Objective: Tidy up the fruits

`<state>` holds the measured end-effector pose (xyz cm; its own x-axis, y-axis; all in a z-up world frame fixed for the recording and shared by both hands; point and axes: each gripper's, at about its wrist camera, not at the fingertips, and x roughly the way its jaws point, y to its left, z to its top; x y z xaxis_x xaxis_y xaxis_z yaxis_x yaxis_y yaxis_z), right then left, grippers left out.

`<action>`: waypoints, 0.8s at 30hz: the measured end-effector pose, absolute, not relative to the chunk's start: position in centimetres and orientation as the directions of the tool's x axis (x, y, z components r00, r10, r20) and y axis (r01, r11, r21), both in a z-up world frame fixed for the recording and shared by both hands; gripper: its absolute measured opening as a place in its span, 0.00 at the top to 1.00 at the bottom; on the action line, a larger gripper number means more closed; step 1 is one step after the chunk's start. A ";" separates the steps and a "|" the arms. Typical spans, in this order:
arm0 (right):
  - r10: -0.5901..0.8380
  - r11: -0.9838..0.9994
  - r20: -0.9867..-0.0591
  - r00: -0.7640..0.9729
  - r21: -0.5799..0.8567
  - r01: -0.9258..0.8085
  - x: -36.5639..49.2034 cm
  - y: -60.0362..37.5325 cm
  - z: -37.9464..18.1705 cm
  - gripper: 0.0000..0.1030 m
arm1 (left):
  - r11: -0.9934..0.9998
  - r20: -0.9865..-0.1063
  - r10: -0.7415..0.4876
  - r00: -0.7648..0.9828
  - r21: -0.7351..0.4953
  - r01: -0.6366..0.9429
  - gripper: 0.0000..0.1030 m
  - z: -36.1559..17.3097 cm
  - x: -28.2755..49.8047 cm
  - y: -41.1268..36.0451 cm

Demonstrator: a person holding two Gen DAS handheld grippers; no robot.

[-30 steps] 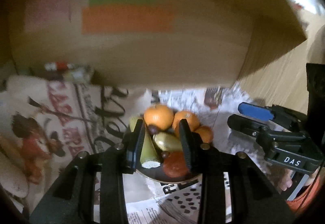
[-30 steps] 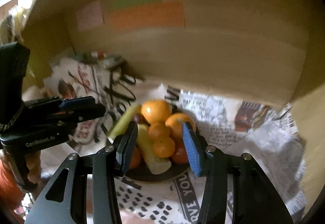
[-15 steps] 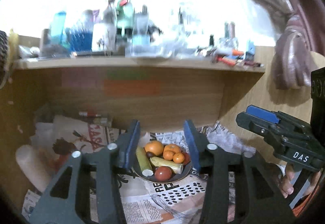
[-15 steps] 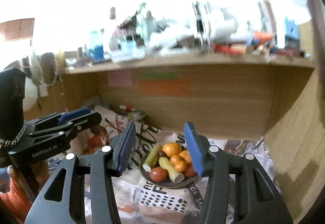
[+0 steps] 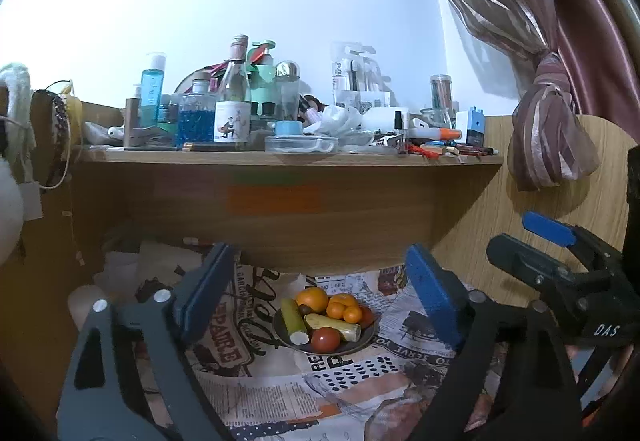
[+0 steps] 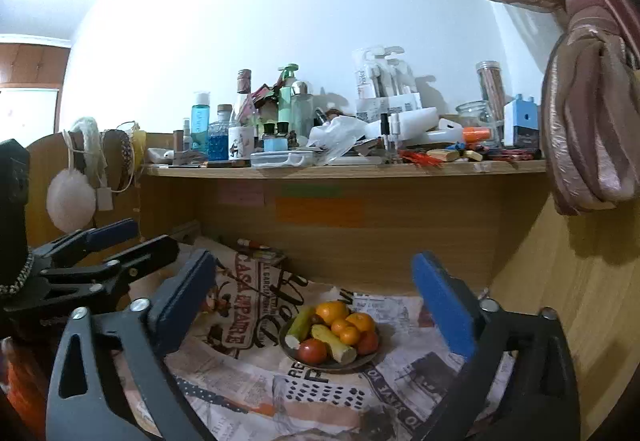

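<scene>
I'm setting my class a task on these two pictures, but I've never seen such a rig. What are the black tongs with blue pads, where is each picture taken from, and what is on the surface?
They are hand-held two-finger grippers, one in each of a person's hands, each with a camera looking along its fingers. One picture comes from the left gripper, the other from the right gripper. Both are open and hold nothing. On the newspaper-covered surface a dark plate holds oranges, tomatoes and yellow-green stalk pieces. A cluttered shelf of bottles runs above.

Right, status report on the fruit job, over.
Left gripper open, right gripper open, both empty. Fruit piled on plate, untouched, on newspaper. Nothing in the way.
</scene>
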<state>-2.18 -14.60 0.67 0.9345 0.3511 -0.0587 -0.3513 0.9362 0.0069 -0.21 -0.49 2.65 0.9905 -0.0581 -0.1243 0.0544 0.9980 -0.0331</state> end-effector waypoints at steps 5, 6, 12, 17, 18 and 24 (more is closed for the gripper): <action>0.336 0.942 -0.070 0.939 0.013 -0.336 -2.3 -14.7 0.4 0.00 | 0.999 -0.114 -0.044 0.993 -0.034 0.040 0.05 2.5 -0.5 -0.5; 0.334 0.943 -0.072 0.940 0.015 -0.334 -2.3 -14.7 0.3 0.00 | 0.999 -0.112 -0.041 0.993 -0.033 0.038 0.04 2.5 -0.6 -0.5; 0.321 0.947 -0.073 0.944 0.019 -0.321 -2.2 -15.0 0.2 0.00 | 0.999 -0.109 -0.038 0.993 -0.026 0.035 0.02 2.4 -0.5 -0.7; 0.314 0.949 -0.072 0.947 0.013 -0.314 -2.1 -15.0 0.2 0.00 | 0.999 -0.111 -0.042 0.993 -0.030 0.039 0.01 2.3 -0.3 -0.7; 0.313 0.950 -0.073 0.947 0.013 -0.313 -2.1 -15.0 0.2 0.00 | 0.999 -0.110 -0.042 0.993 -0.029 0.039 0.01 2.3 -0.3 -0.7; 0.307 0.952 -0.072 0.949 0.011 -0.307 -2.0 -15.1 0.2 0.00 | 0.999 -0.111 -0.041 0.993 -0.028 0.038 0.00 2.3 -0.2 -0.9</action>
<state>-1.96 -15.07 0.20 0.9489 0.3073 -0.0720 -0.3074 0.9515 0.0111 -0.23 -0.87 2.32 0.9930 -0.0409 -0.1112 0.0380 0.9989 -0.0283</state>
